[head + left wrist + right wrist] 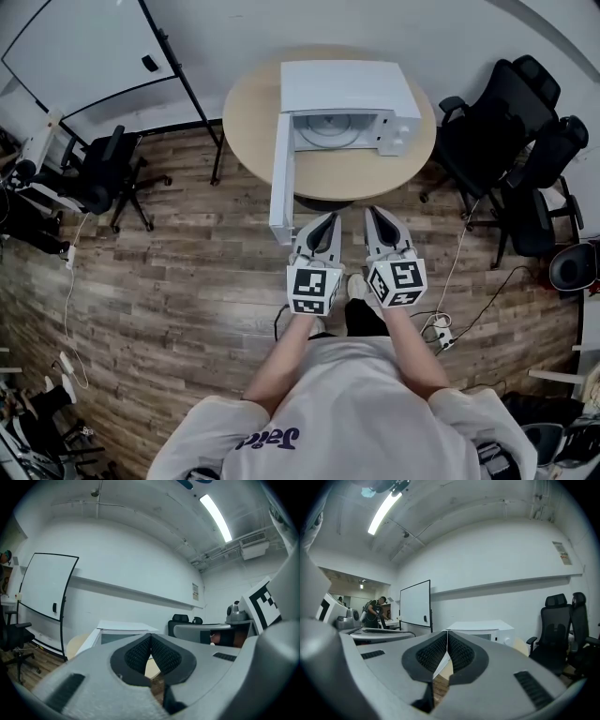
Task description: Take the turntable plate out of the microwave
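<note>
White T-shirt (347, 403) of the person, lowest in the head view, with both forearms reaching forward.
- left gripper (330, 221) and right gripper (372, 216): side by side over the wooden floor (169, 281), each with its marker cube toward the person, tips just short of the round table (242, 112).
- microwave (342, 103): white, on the table, its door (281, 178) swung wide open toward the person on the left.
- turntable plate (328, 131): inside the open cavity, lying flat, well apart from both grippers.
- whiteboard (84, 56) at upper left; black office chairs (511, 131) at right.

Left gripper view.
- Jaws pressed together at the tips, nothing between them.
- The microwave stands beyond the jaws with its door edge-on; the plate cannot be made out.
- The whiteboard is at left, the other gripper's marker cube at right.

Right gripper view.
- Jaws pressed together, nothing between them.
- The microwave is straight ahead past the tips, the open door to its left.
- The whiteboard stands behind, the chairs at right, and a second person (377, 609) is far off at left.
</note>
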The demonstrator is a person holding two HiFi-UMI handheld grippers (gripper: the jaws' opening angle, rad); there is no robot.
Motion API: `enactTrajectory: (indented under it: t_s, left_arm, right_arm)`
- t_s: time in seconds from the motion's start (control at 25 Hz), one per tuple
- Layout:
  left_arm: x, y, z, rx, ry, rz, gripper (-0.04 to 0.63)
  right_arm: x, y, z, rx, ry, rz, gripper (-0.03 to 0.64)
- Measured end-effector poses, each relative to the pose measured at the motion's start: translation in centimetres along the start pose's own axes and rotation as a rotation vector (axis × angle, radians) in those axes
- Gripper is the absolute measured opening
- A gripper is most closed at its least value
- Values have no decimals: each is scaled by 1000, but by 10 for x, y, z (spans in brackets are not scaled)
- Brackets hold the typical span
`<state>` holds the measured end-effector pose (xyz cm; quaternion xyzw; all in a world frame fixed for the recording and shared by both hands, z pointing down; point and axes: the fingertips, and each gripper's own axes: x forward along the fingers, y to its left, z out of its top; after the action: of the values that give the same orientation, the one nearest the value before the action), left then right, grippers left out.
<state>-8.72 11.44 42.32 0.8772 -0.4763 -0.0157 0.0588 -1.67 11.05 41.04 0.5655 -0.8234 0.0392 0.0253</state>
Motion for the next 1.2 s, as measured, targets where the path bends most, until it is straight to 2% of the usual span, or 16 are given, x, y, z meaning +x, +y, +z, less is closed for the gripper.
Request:
enactTrajectory:
  t_s: [0.24, 0.6, 0.88, 1.2]
  left_arm:
    - [49, 0, -4, 5, 29, 9, 12]
    - [141, 11, 6, 20, 44, 63, 12]
    - [199, 0, -9, -15, 92, 82, 12]
    - [219, 17, -39, -56, 144, 176, 12]
  right_arm:
    - [37, -38, -6, 50, 14, 33, 18]
    - [106, -111, 13, 101, -11, 68, 18]
    - [130, -152, -13, 158, 54, 104, 18]
    - [159, -184, -46, 242, 118, 163, 18]
